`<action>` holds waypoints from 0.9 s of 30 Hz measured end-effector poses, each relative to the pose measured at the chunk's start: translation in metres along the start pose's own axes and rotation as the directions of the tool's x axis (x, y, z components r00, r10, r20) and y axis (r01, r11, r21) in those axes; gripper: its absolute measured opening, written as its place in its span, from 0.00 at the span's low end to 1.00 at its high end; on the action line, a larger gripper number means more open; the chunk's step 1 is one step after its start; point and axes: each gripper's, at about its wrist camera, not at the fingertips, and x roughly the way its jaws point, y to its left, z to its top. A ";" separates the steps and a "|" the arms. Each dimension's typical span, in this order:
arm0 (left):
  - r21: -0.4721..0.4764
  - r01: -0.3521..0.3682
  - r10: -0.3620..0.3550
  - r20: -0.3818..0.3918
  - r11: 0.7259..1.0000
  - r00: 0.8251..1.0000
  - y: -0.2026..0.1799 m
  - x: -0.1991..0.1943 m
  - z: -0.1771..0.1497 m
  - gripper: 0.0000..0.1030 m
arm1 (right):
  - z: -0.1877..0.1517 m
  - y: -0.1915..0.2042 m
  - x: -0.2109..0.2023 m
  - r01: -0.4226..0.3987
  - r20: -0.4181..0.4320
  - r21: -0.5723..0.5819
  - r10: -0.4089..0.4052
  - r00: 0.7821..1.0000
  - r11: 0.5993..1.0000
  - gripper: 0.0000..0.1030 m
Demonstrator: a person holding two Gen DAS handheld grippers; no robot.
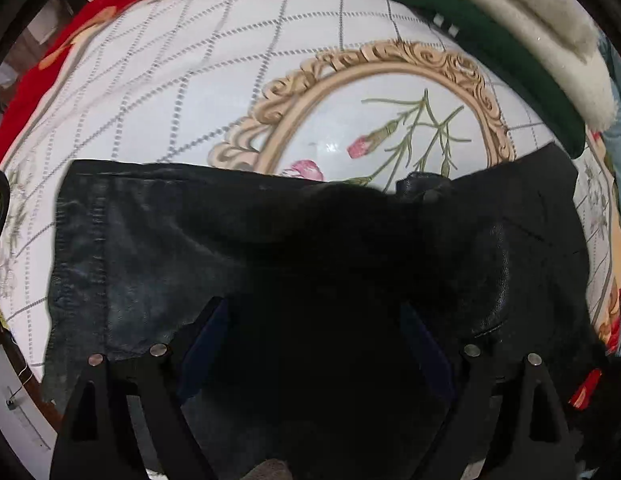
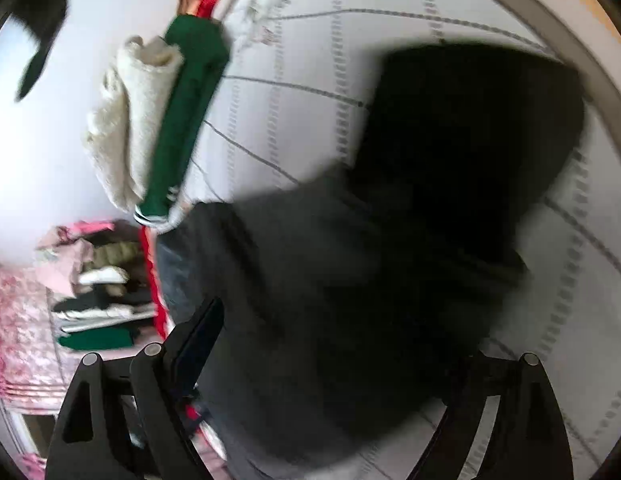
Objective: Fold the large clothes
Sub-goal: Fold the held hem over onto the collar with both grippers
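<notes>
**Black jacket on the bed**

On the bed sheet (image 1: 214, 60), which is white with grey lines and a printed gold frame with pink flowers, lies a black jacket (image 1: 158, 248). It looks like leather and is spread flat across the sheet.

The left gripper (image 1: 314, 316) is right over the jacket. Its two fingers (image 1: 208, 332) stand wide apart, with dark cloth between them, and nothing is pinched.

The right gripper (image 2: 334, 344) is over the jacket (image 2: 450, 152) too. That view is blurry, and the jacket hides one finger, so I cannot tell if the fingers are apart or squeezing the cloth.

At the far edge of the bed a white fluffy top (image 1: 530, 28) sits on a green top (image 1: 482, 52). More folded clothes (image 2: 98, 296) are piled beside the bed.
</notes>
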 end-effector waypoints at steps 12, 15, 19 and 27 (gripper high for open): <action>0.146 -0.040 0.034 0.039 0.988 0.999 -0.045 -0.001 -0.003 0.84 | -0.017 -0.004 -0.048 -0.139 0.081 0.106 0.131 0.988 0.985 0.17; 0.221 -0.066 0.051 0.072 0.973 0.996 -0.068 -0.002 -0.018 0.84 | -0.035 -0.018 -0.080 -0.082 0.092 0.081 0.075 0.993 0.993 0.18; 0.277 -0.112 0.075 0.143 0.954 0.987 -0.084 -0.002 -0.033 0.84 | -0.042 -0.061 -0.084 -0.056 0.022 0.125 0.054 0.998 0.991 0.34; 0.282 -0.095 0.055 0.147 0.955 0.988 -0.095 0.003 -0.043 0.85 | -0.025 -0.071 -0.053 -0.133 0.029 0.098 0.131 0.991 0.986 0.84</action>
